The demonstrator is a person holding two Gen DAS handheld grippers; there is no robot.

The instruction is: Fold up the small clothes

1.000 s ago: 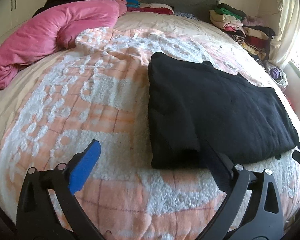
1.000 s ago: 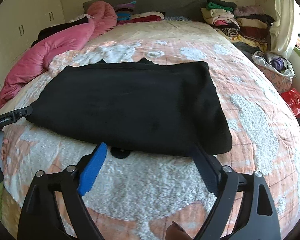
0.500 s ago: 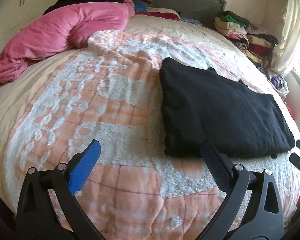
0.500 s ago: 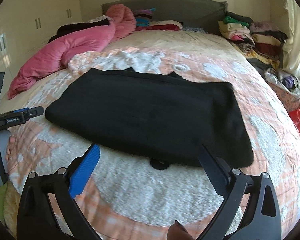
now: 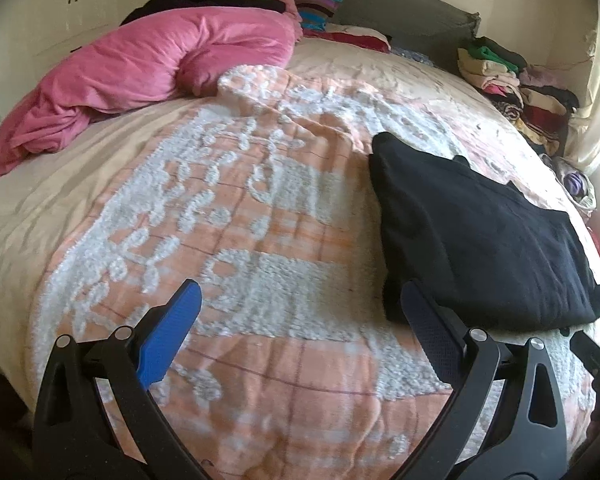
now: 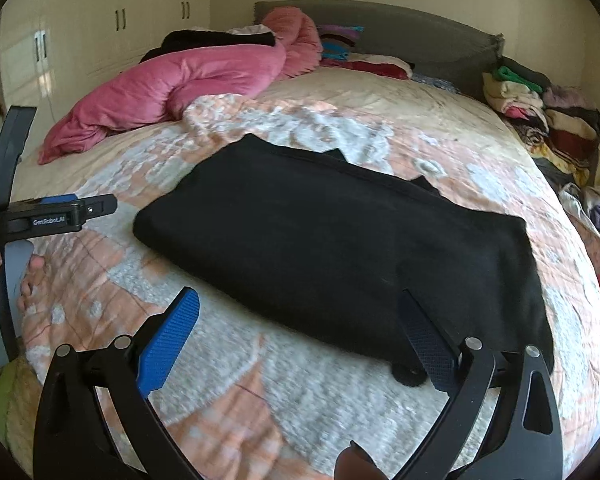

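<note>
Black knit garment (image 6: 340, 256), folded flat into rectangle, lies on peach-and-white tufted blanket (image 5: 240, 240) near bed's front edge, handy for next fold. Left gripper (image 5: 300, 320), right gripper (image 6: 304, 320): fingers wide, empty, just short of cloth.

Daylight pours in from my right, washed-out glare there; heavy fisheye bending at edges, bed (image 6: 260, 380) foreground slightly motion-blurred.

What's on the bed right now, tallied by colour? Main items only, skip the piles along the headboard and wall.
Black: 1, folded garment
Pink: 1, duvet
Peach and white: 1, blanket under the garment
Total: 3
Both grippers, left and right, are open and hold nothing.
</note>
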